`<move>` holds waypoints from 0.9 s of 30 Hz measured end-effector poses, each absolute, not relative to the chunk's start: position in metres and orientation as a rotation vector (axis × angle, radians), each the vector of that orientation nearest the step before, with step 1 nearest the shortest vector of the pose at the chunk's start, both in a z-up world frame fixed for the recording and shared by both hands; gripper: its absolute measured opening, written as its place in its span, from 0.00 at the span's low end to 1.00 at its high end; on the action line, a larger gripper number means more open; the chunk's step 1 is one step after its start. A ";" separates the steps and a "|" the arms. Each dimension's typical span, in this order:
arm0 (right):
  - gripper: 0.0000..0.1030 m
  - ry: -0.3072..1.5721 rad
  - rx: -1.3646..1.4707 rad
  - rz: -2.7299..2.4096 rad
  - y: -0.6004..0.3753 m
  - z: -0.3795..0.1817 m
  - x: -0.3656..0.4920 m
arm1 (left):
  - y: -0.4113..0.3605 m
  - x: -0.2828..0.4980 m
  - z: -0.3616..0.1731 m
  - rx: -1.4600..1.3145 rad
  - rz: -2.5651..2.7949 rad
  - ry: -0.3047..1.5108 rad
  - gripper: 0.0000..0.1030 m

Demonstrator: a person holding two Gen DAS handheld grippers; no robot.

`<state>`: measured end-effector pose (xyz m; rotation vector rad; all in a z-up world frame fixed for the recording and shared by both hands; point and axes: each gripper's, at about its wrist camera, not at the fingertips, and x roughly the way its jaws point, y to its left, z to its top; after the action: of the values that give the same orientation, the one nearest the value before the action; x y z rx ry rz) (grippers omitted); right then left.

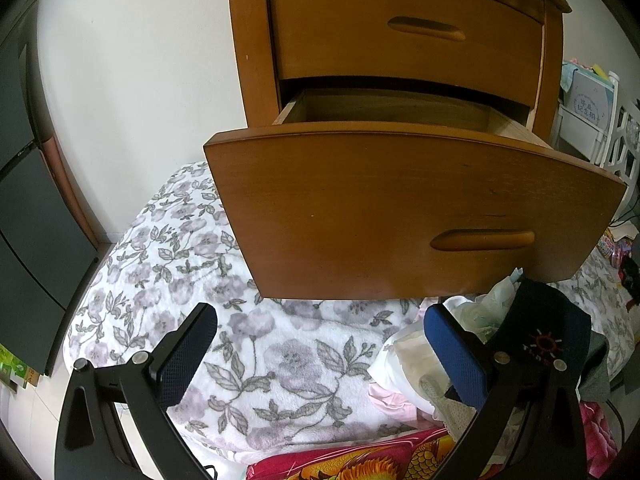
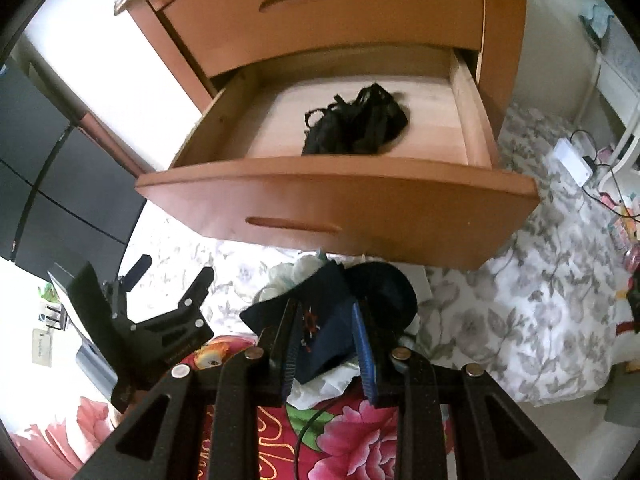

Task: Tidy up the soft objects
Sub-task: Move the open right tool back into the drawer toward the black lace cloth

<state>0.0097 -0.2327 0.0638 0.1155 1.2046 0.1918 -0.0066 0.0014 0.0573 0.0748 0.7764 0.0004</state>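
A wooden nightstand has its lower drawer (image 2: 340, 204) pulled open; a black tangled garment (image 2: 356, 124) lies inside. The drawer front also shows in the left wrist view (image 1: 400, 216). My right gripper (image 2: 326, 344) is shut on a dark navy cap (image 2: 332, 312) with a red sun emblem, held just below the drawer front above a pile of light clothes (image 2: 328, 388). The cap also shows in the left wrist view (image 1: 548, 332), right of my left gripper (image 1: 320, 344), which is open and empty over the floral blanket (image 1: 280, 360). The left gripper appears in the right wrist view (image 2: 172, 276).
The closed upper drawer (image 1: 404, 28) sits above the open one. A red floral quilt (image 2: 360, 432) lies under the grippers. A dark cabinet (image 1: 32, 216) stands at the left. A white power strip (image 2: 572, 160) with cables and clutter lies at the right.
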 end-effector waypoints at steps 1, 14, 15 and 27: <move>0.28 1.204 0.115 0.189 -0.232 0.065 0.010 | 0.001 -0.007 0.057 0.074 0.000 0.777 1.00; 0.80 1.195 0.097 0.123 -0.238 0.056 0.015 | 0.001 -0.007 0.057 0.074 0.000 0.778 1.00; 0.84 1.193 0.094 0.118 -0.238 0.056 0.016 | 0.001 -0.007 0.057 0.074 0.000 0.778 1.00; 1.00 1.162 0.064 0.125 -0.235 0.058 0.015 | 0.001 -0.006 0.057 0.075 0.000 0.778 1.00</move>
<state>0.0146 -0.2350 0.0581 0.0638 1.1622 0.1247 -0.0065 0.0013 0.0573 0.0747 0.7778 0.0003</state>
